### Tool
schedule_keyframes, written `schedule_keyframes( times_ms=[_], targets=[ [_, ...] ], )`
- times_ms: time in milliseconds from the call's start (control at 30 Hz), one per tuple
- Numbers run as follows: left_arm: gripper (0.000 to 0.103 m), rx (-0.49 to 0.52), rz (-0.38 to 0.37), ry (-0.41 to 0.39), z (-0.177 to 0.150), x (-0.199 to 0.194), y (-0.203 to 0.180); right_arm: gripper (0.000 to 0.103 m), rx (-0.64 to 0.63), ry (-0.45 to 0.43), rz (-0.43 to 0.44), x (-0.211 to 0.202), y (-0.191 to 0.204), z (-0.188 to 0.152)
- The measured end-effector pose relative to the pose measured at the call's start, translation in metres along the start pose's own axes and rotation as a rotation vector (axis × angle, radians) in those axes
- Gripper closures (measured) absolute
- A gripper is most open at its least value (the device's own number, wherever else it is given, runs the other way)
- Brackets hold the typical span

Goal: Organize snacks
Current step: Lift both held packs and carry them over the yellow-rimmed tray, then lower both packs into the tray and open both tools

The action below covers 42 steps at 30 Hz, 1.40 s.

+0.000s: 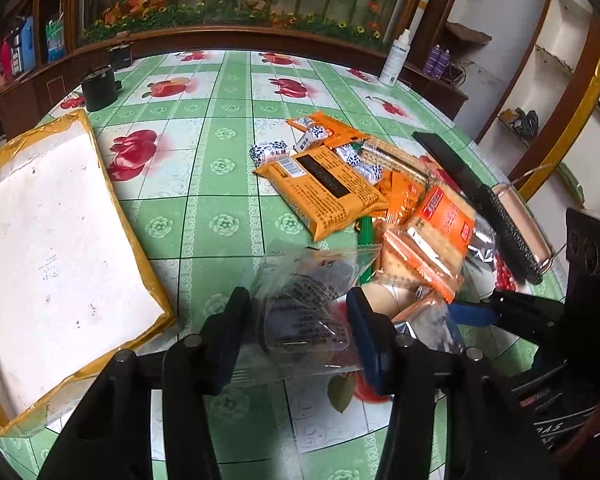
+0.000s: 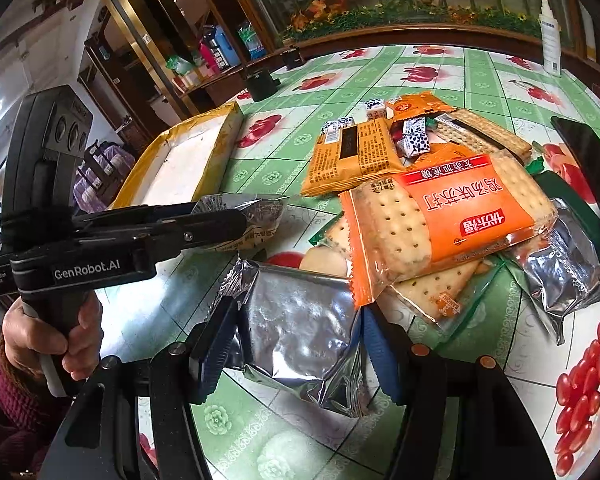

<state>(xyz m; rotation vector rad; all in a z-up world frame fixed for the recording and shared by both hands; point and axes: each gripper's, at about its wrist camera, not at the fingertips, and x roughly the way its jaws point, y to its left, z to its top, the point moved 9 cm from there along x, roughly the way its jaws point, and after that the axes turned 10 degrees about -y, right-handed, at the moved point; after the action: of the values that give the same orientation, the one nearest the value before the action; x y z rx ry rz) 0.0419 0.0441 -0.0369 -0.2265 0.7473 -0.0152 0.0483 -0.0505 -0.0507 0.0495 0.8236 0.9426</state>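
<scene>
A pile of snacks lies on the green checked table [image 1: 220, 184]: an orange biscuit pack [image 1: 324, 188] [image 2: 356, 156], a cracker pack with an orange label [image 1: 432, 236] [image 2: 448, 220], and blue-and-white candies [image 1: 270, 150] [image 2: 414, 138]. My left gripper [image 1: 298, 320] is shut on a clear-and-silver snack packet [image 1: 300, 304], held just above the table; the right wrist view shows it too [image 2: 252, 216]. My right gripper [image 2: 300, 340] has its jaws on both sides of a silver foil packet [image 2: 300, 320] that lies on the table; they touch its edges.
A white tray with a yellow rim [image 1: 52, 248] [image 2: 188, 164] lies at the table's left. A black cup [image 1: 99, 87], a white spray bottle [image 1: 396, 60] and a dark flat device [image 1: 456, 164] stand around the pile. A wooden cabinet runs along the far edge.
</scene>
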Motion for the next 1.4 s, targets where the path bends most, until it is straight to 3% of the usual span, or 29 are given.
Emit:
schedule_keyframes(
  times_ms=[400, 700, 1067, 1400],
  targets=[
    [0.054, -0.069, -0.065, -0.029, 0.006, -0.021, 0.009, 0.036, 0.081, -0.005, 0.031, -0.008, -0.01, -0.003],
    [0.054, -0.118, -0.081, -0.126, 0.03, -0.063, 0.027, 0.036, 0.071, -0.022, 0.07, -0.014, 0.015, 0.02],
    [0.054, -0.221, 0.077, -0.218, 0.051, -0.096, 0.123, 0.036, 0.061, -0.003, 0.107, 0.017, 0.073, 0.082],
    [0.054, -0.315, 0.246, -0.205, 0.052, -0.072, 0.221, 0.036, 0.047, 0.029, 0.089, 0.111, 0.12, 0.152]
  ],
)
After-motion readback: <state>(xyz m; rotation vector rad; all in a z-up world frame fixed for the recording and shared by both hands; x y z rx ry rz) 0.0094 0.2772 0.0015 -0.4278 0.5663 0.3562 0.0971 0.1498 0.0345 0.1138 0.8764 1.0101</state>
